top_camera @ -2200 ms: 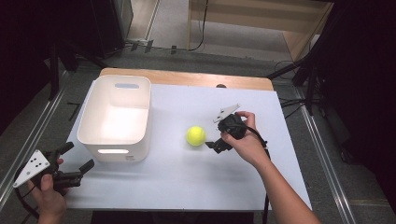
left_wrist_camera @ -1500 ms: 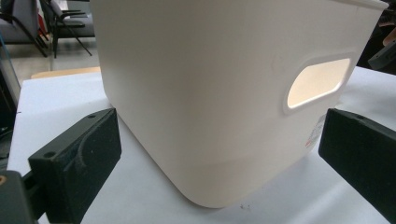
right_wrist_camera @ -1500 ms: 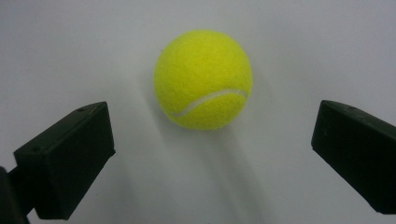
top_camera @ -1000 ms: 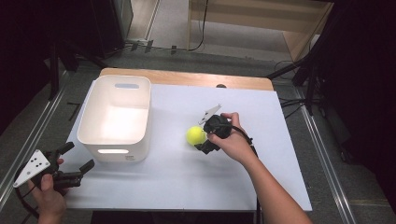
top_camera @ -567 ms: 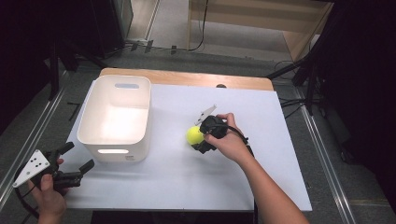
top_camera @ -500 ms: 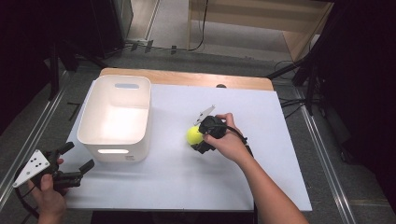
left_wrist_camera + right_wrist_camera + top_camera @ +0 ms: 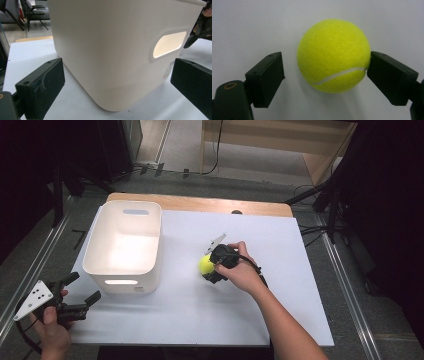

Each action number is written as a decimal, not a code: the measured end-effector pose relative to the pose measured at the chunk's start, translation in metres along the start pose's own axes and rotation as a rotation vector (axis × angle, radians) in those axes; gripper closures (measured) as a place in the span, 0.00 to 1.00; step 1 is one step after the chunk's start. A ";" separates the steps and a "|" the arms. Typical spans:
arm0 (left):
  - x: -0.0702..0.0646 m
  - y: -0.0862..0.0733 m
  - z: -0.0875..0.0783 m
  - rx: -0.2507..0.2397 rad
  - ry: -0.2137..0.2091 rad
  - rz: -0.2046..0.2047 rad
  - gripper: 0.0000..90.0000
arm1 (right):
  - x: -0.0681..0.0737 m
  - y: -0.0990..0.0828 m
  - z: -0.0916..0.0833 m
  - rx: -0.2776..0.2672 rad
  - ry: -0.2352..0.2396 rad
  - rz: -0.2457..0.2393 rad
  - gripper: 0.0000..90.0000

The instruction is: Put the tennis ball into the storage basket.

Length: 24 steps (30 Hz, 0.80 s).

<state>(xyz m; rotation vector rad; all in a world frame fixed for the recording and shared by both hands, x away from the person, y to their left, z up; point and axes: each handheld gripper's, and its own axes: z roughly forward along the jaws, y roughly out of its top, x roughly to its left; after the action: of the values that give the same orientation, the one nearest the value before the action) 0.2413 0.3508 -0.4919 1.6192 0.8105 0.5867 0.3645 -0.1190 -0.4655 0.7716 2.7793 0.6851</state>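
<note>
Yellow tennis ball (image 7: 333, 55) on the white tabletop (image 7: 280, 315), between the right gripper (image 7: 214, 266)'s parted jaws, one jaw touching, white bin (image 7: 125, 246) at nine o'clock, left gripper (image 7: 80, 293) jaws apart at bin's seven o'clock.

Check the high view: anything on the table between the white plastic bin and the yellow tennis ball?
Nothing: between the white plastic bin and the yellow tennis ball lies bare white tabletop, seen in the high view.

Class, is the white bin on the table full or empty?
Empty. In the high view the white bin shows a bare floor; the tennis ball lies outside on the table.
</note>
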 end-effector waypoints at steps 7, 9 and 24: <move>0.000 0.000 0.000 0.000 0.000 -0.002 0.00 | 0.000 0.002 0.004 0.009 -0.019 0.008 0.19; 0.000 0.000 0.000 0.000 -0.001 -0.002 0.00 | 0.000 0.003 0.006 0.010 -0.027 0.006 0.20; 0.000 0.000 0.000 -0.001 -0.002 -0.003 0.00 | -0.001 0.006 0.016 0.008 -0.071 0.026 0.25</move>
<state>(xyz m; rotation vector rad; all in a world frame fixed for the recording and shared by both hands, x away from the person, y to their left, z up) 0.2414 0.3505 -0.4921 1.6178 0.8107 0.5832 0.3725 -0.1089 -0.4769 0.8181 2.7144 0.6385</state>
